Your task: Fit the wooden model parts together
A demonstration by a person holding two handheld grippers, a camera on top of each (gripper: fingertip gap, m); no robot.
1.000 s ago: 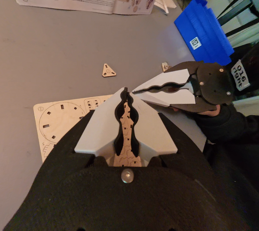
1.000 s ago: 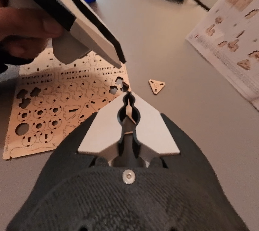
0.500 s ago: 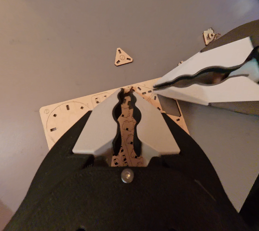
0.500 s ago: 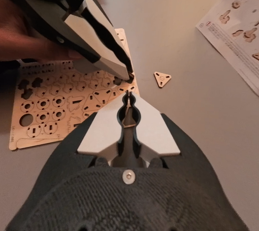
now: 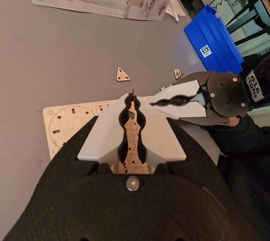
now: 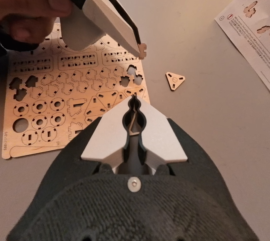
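Left wrist view. Centre left: the wooden parts sheet lies flat on the grey bench, partly under the tongs. Centre: the left tongs are closed on a small wooden piece, seen edge-on, which projects past the tips. Half a second ago these tips were down at the sheet. They now stand clear above it with the piece pinched between them. Above centre: a loose triangular plate lies flat, apart from the sheet. Right: the right tongs are closed, with their tips over the sheet's far edge, just beside the left tongs. Upper right: a blue bin.

Right wrist view. A pale sliver shows between the pads of the right tongs. What it is cannot be told. Empty cut-outs lie near the sheet's right edge.
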